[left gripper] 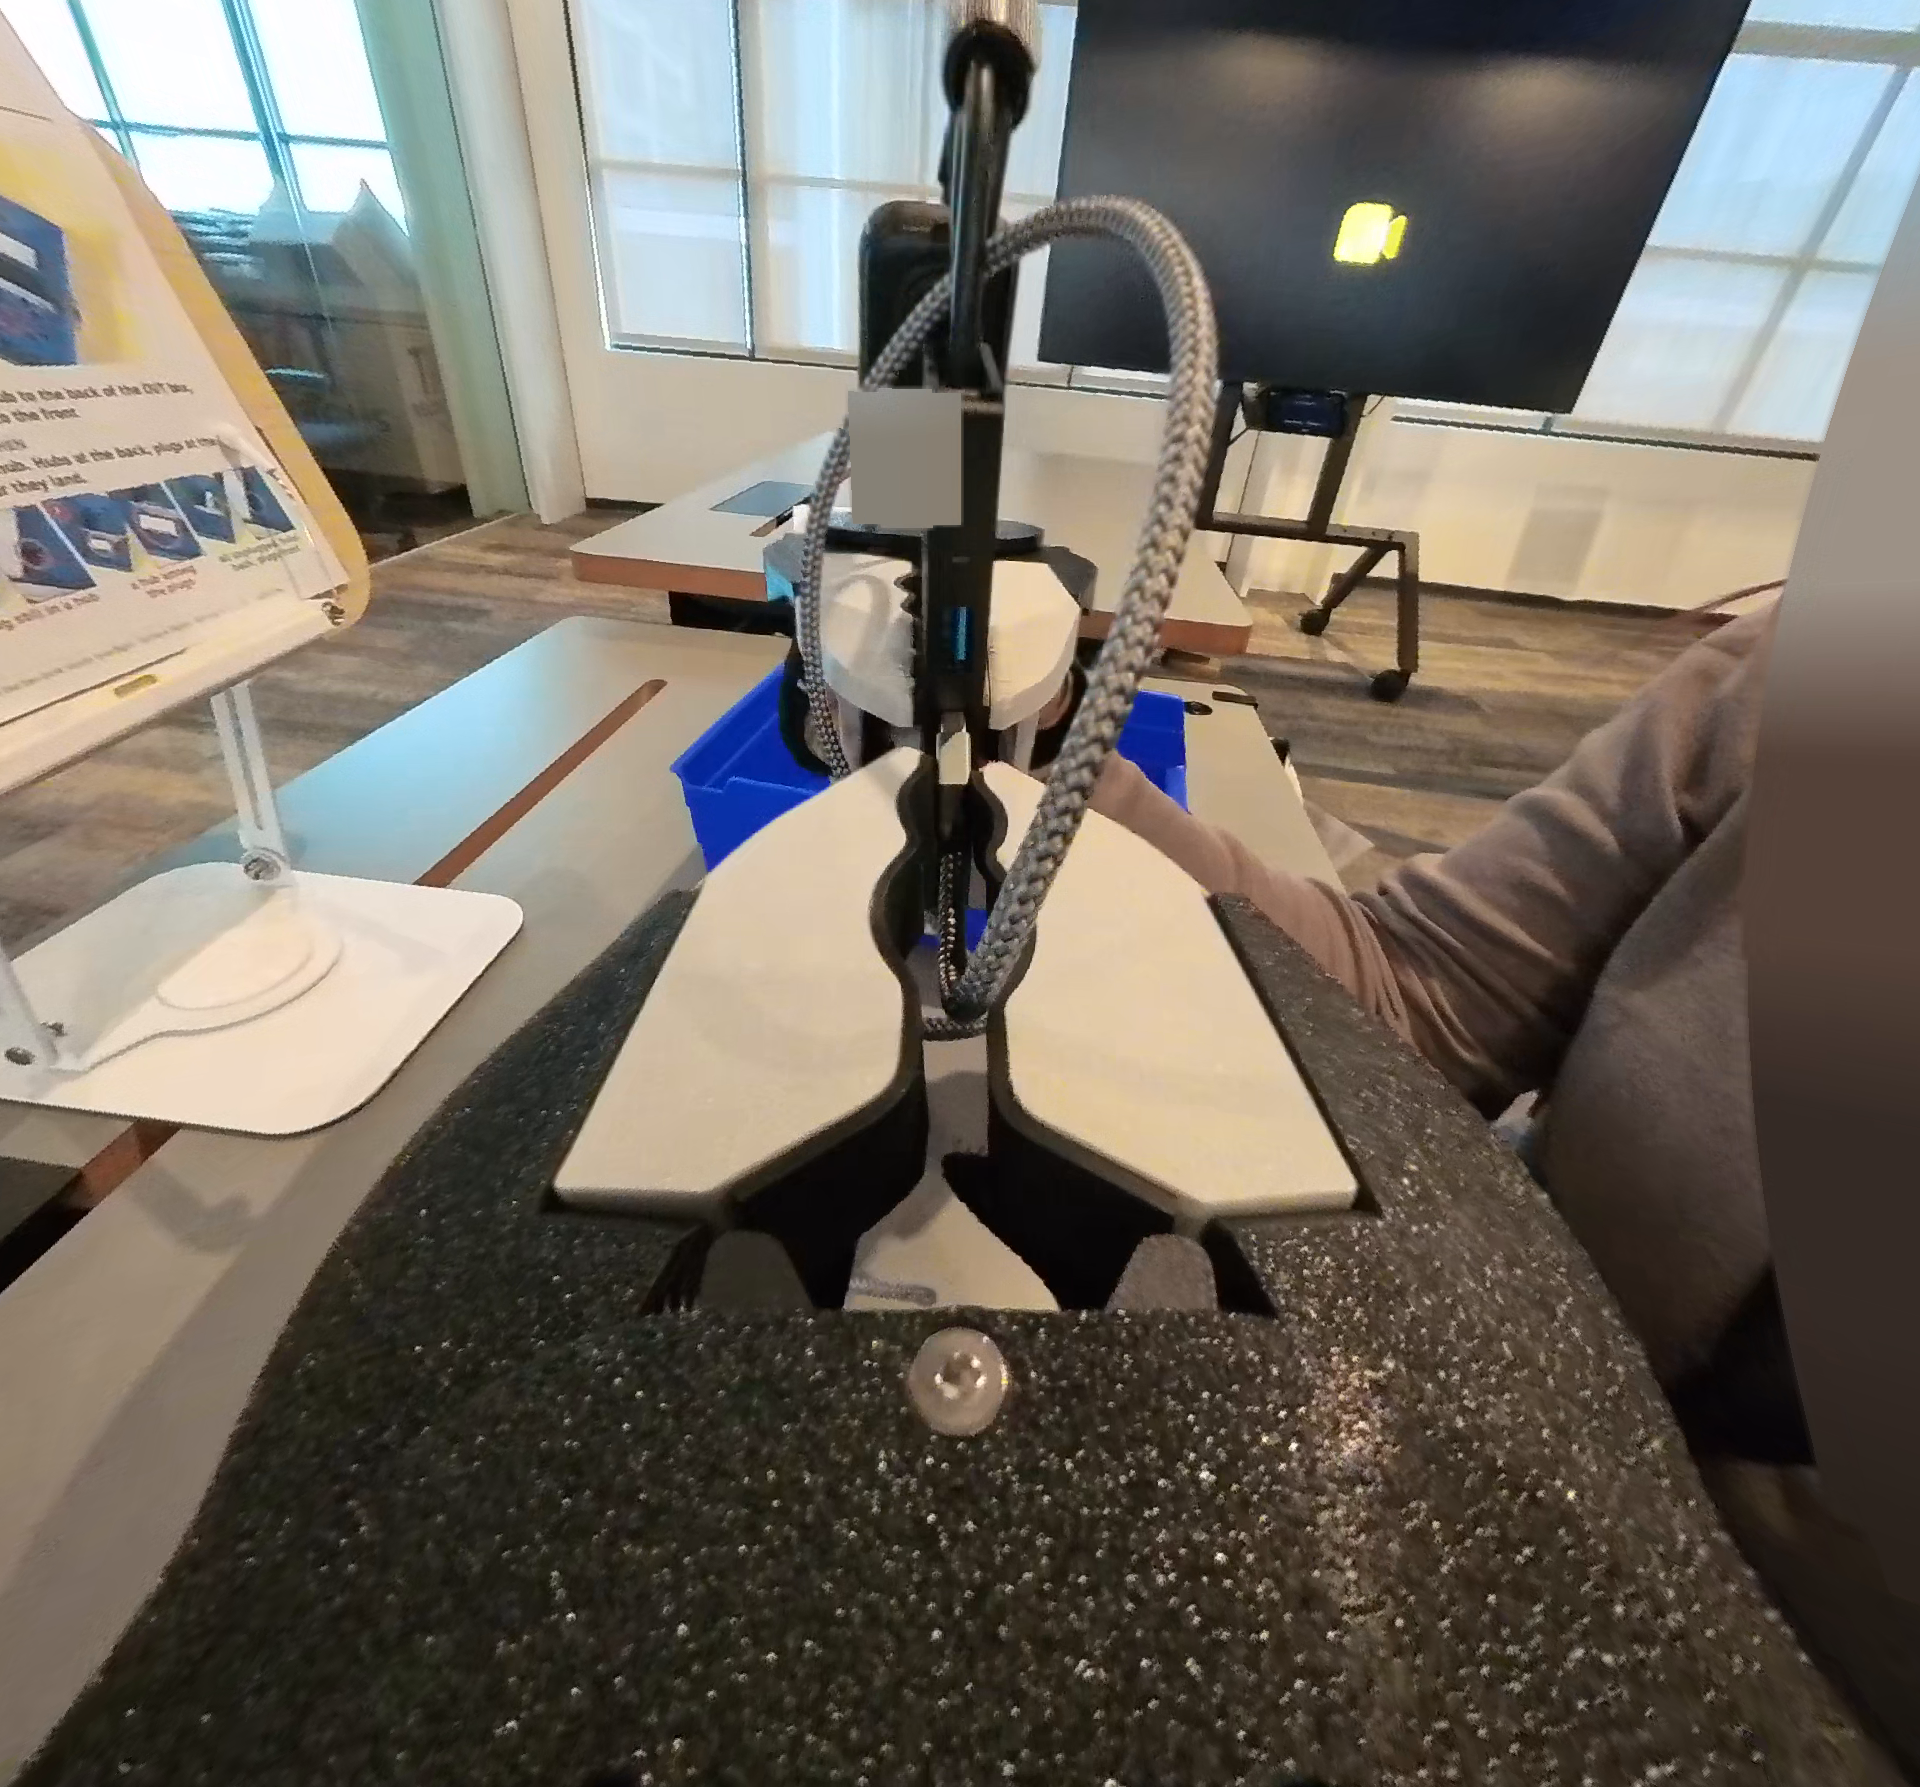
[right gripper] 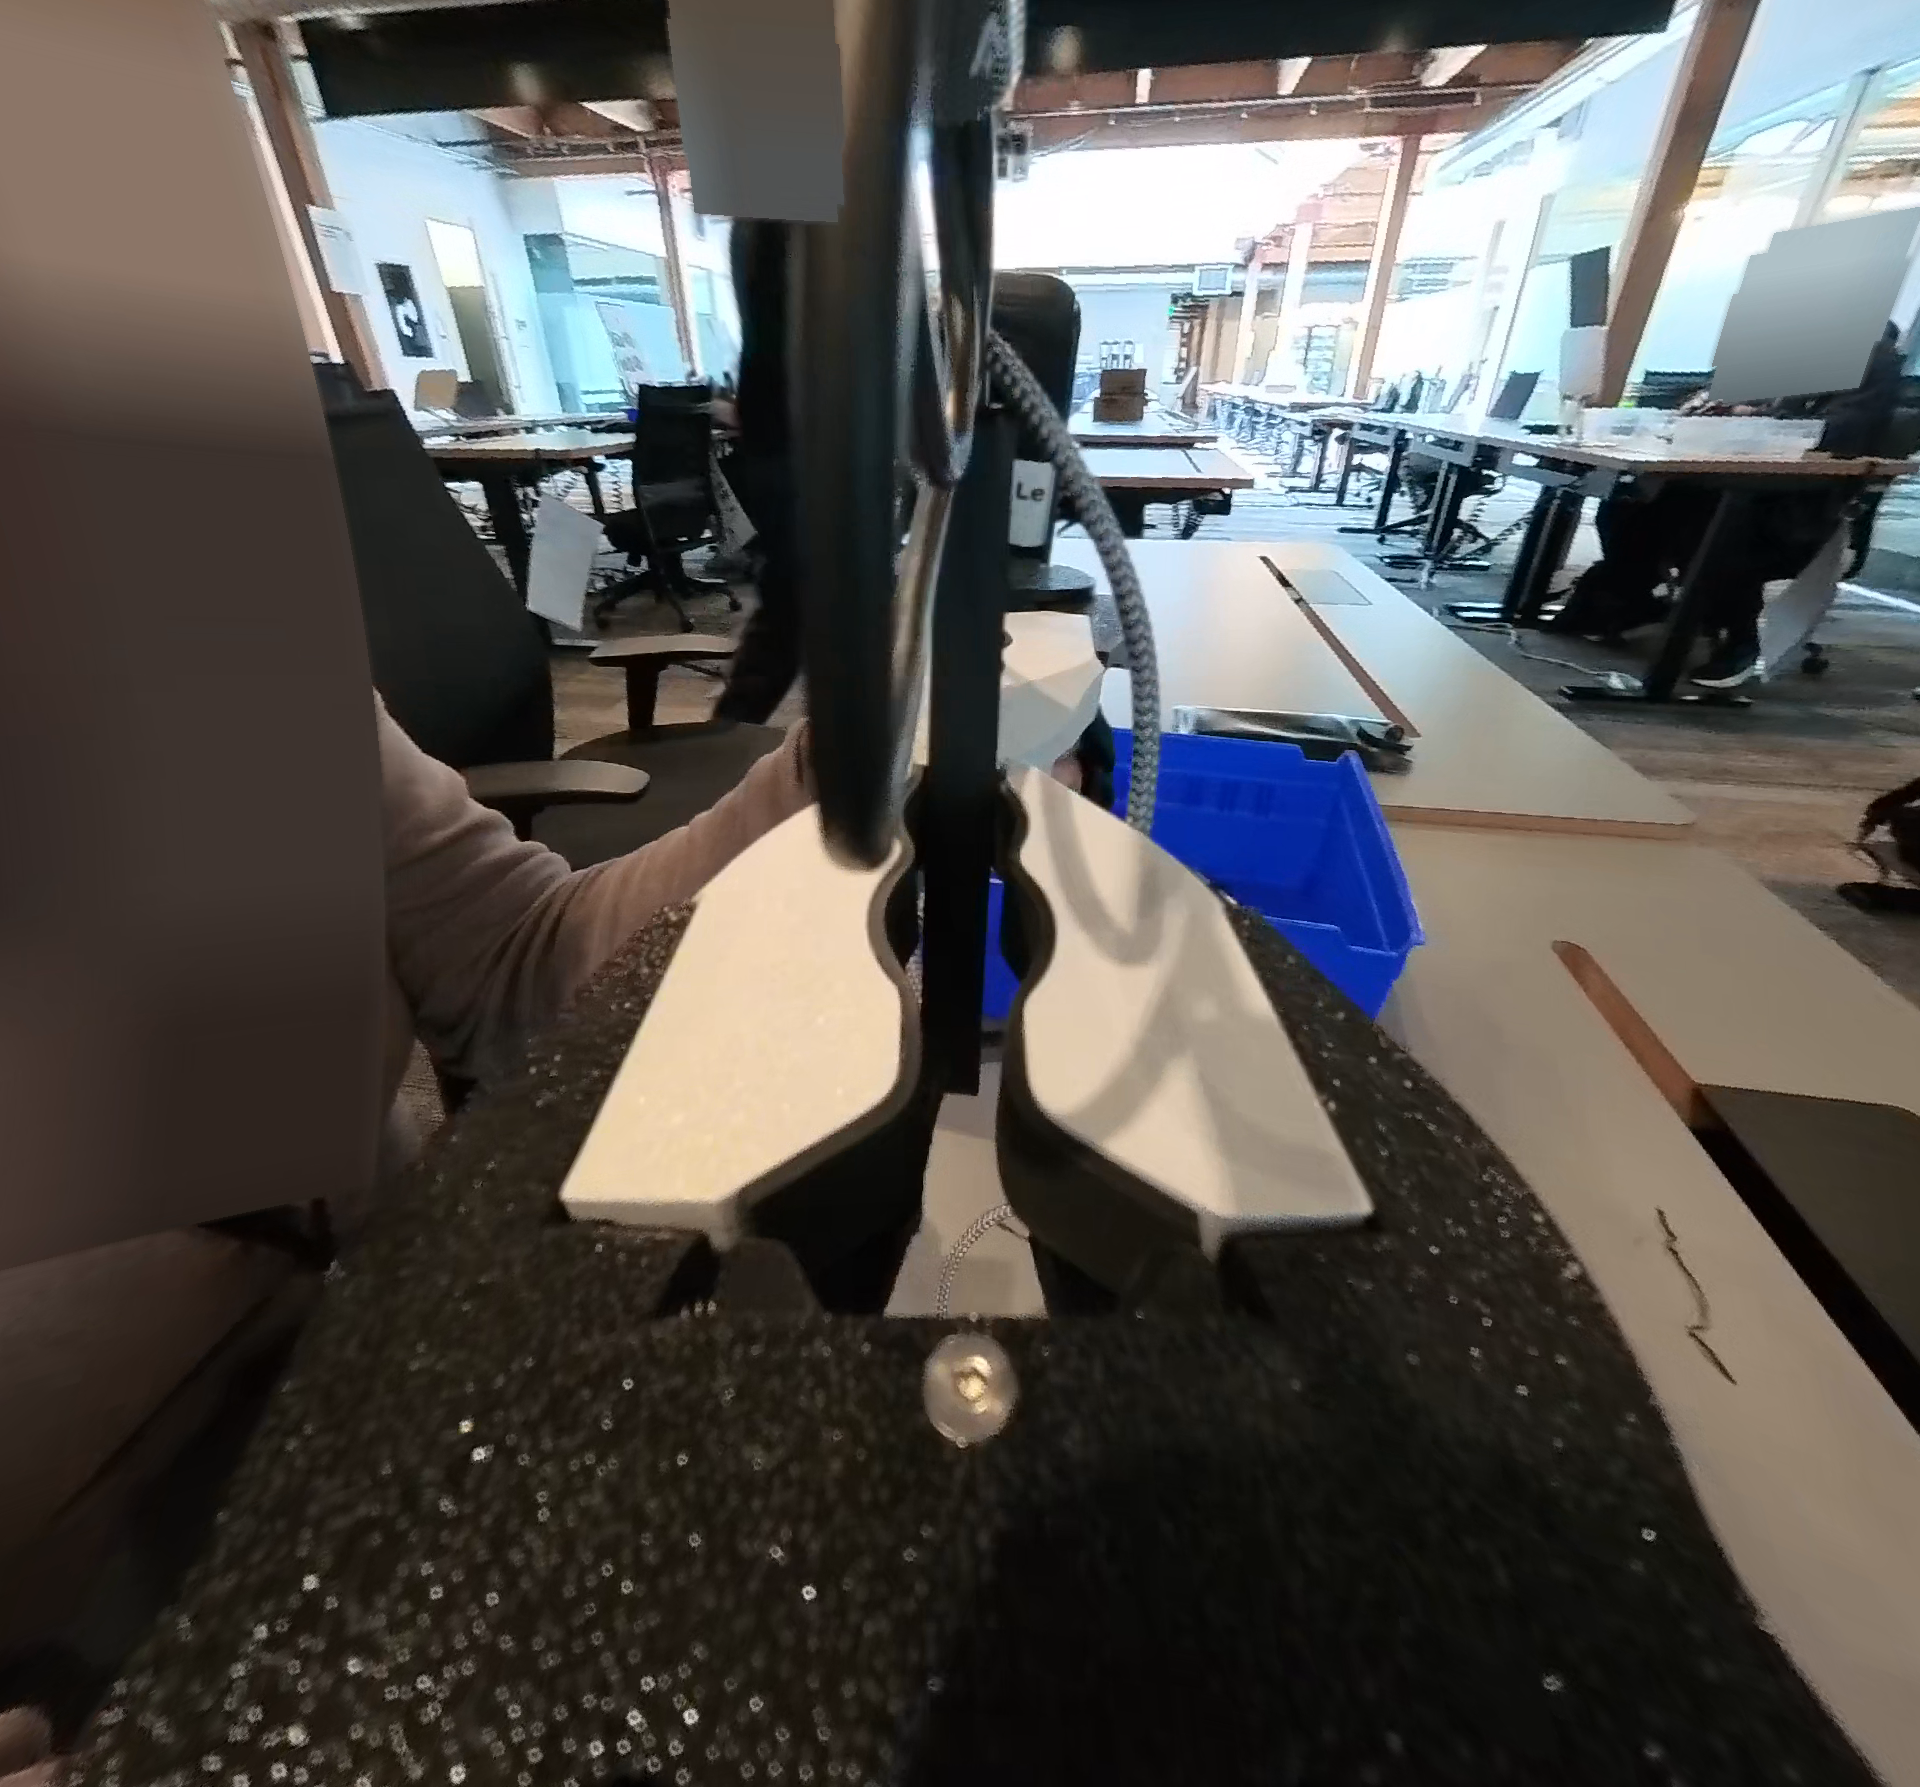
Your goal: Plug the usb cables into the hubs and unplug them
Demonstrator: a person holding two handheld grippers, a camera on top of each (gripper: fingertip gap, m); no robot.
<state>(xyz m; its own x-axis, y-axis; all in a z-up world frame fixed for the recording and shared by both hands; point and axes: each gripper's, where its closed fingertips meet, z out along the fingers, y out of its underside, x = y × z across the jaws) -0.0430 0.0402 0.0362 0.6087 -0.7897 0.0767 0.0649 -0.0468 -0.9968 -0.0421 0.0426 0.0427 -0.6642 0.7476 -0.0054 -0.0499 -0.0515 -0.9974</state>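
Note:
In the left wrist view my left gripper (left gripper: 948, 776) is shut on the silver plug (left gripper: 951, 750) of a grey braided usb cable (left gripper: 1164, 490), which loops up and back down between the fingers. The plug tip sits at the near edge of a slim black hub (left gripper: 956, 594), just below its blue port (left gripper: 957, 636); I cannot tell if it is inserted. My right gripper (right gripper: 956, 807) is shut on that hub (right gripper: 956, 906), held edge-on above the table. Its white fingers (left gripper: 1029, 641) face the left gripper. The hub's own black cable (left gripper: 977, 179) rises upward.
A blue bin (left gripper: 727, 771) stands on the grey table (left gripper: 416, 802) under both grippers; it also shows in the right wrist view (right gripper: 1299, 833). A sign on a white stand (left gripper: 156, 511) is at the left. A sleeve (left gripper: 1507, 906) reaches in from the right. A dark screen on a wheeled stand (left gripper: 1351, 179) is behind.

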